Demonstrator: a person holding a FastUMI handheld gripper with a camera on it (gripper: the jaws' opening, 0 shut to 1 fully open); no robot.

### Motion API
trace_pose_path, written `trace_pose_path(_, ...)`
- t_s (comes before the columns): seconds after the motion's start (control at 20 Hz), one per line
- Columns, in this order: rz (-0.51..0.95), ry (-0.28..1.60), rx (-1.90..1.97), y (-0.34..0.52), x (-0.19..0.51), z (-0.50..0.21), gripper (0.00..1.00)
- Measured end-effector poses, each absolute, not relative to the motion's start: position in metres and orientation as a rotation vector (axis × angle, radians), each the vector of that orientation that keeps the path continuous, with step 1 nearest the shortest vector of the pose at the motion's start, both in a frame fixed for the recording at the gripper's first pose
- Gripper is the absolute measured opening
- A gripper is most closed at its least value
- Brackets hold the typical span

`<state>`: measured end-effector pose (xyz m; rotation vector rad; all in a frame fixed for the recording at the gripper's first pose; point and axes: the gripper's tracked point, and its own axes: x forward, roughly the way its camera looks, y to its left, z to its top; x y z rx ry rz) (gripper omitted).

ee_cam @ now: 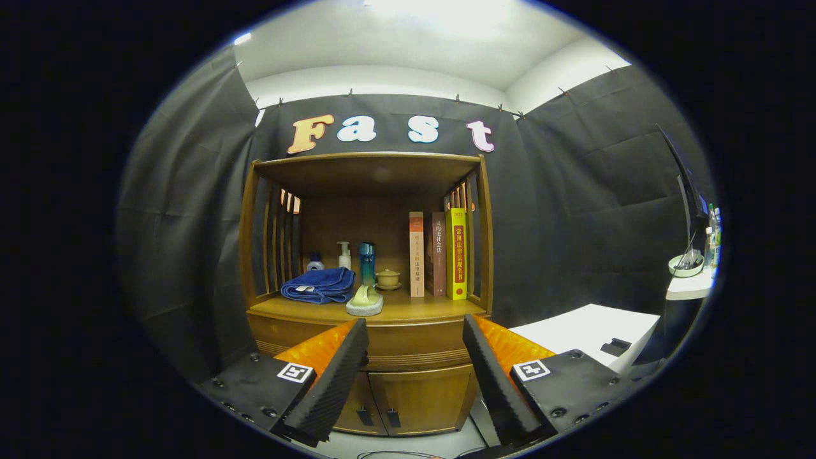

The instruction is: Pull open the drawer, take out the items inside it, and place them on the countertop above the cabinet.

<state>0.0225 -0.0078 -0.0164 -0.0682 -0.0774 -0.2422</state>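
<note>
Gripper view: your gripper (415, 338) has its jaws spread wide, holding nothing, well short of the wooden cabinet (382, 280). The drawer (414, 347) sits closed between the fingertips, below the countertop (414, 310); its contents are hidden. On the countertop you have a folded blue towel (319, 284), bottles (366, 262), a small lidded cup (387, 278) and three upright books (437, 255). A white table (590, 328) stands just beside the cabinet.

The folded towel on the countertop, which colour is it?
Dark blue. The towel shows best in the gripper view, beyond the open gripper.
</note>
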Motion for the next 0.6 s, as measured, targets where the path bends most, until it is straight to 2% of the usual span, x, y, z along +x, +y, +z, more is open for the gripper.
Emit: trace_pose_path(0.6, -0.227, -0.073, -0.041, -0.0051, 0.0213, -0.0181, 0.98)
